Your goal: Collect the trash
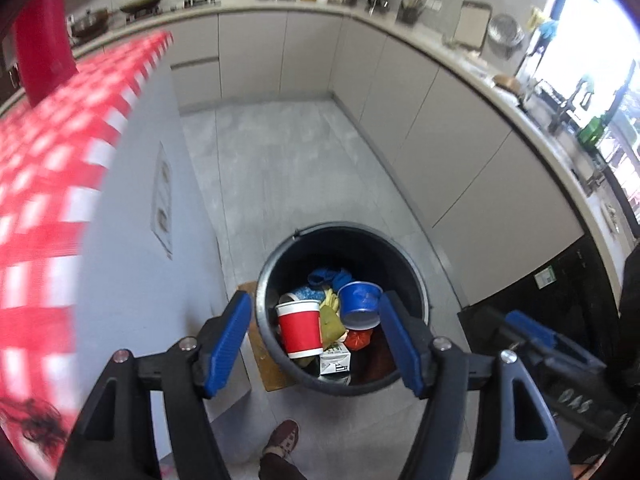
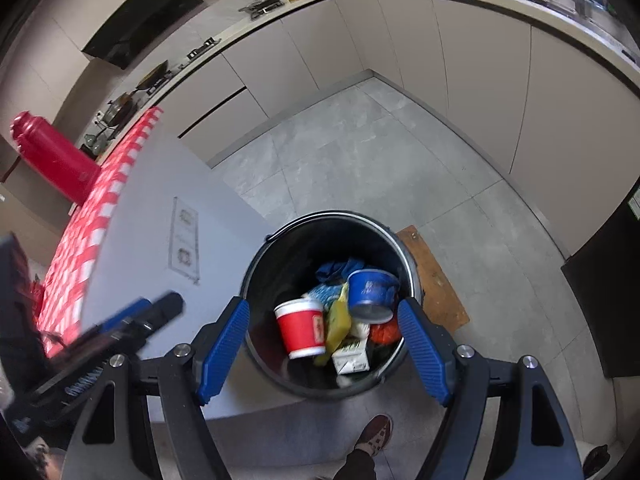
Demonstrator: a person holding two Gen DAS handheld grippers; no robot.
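A black trash bin [image 1: 280, 248] [image 2: 256, 264] stands on the grey floor below both grippers. In it lie a red paper cup [image 1: 300, 330] [image 2: 300, 330], a blue bowl [image 1: 360, 300] [image 2: 370, 288], a yellow-green wrapper [image 1: 330, 320] [image 2: 338, 320], a white carton [image 1: 334, 362] [image 2: 352, 360] and other scraps. My left gripper [image 1: 314, 304] hangs open above the bin with nothing between its blue pads. Beside it, my right gripper [image 2: 322, 306] is open and empty over the same bin. Each one's fingers [image 1: 528, 328] [image 2: 132, 312] show blurred at the edge of the other's view.
A table with a red-and-white checked cloth [image 1: 60, 160] [image 2: 96, 216] and a red flask [image 1: 40, 40] [image 2: 56, 160] rises at the left. A wooden board [image 2: 436, 280] lies by the bin. A person's shoe [image 1: 284, 440] [image 2: 376, 434] is near. Cabinets [image 1: 440, 120] line the back and right.
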